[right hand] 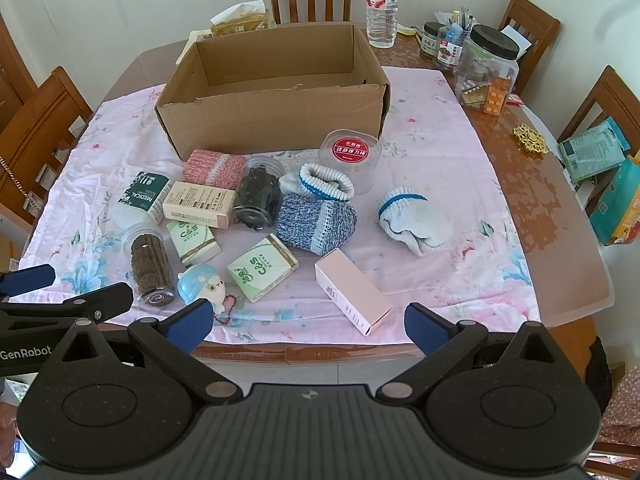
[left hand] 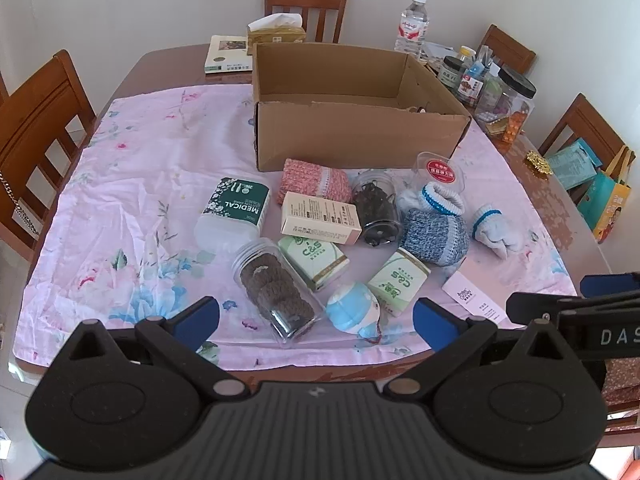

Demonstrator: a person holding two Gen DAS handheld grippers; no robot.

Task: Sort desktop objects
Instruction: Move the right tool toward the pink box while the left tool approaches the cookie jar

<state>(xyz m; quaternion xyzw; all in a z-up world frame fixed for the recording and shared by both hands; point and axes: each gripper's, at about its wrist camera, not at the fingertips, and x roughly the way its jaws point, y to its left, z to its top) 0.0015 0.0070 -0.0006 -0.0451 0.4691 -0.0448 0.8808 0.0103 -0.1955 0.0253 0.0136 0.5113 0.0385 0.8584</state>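
An open cardboard box stands at the back of a pink floral cloth. In front of it lie a cookie jar, two green C&S packs, a cream box, a dark jar, knitted socks, a blue toy, a pink box and a medical swab tub. My left gripper and right gripper are open and empty, at the near table edge.
Wooden chairs surround the table. At the back stand a water bottle, a tissue box, a book and jars of pills. A gold ornament lies right.
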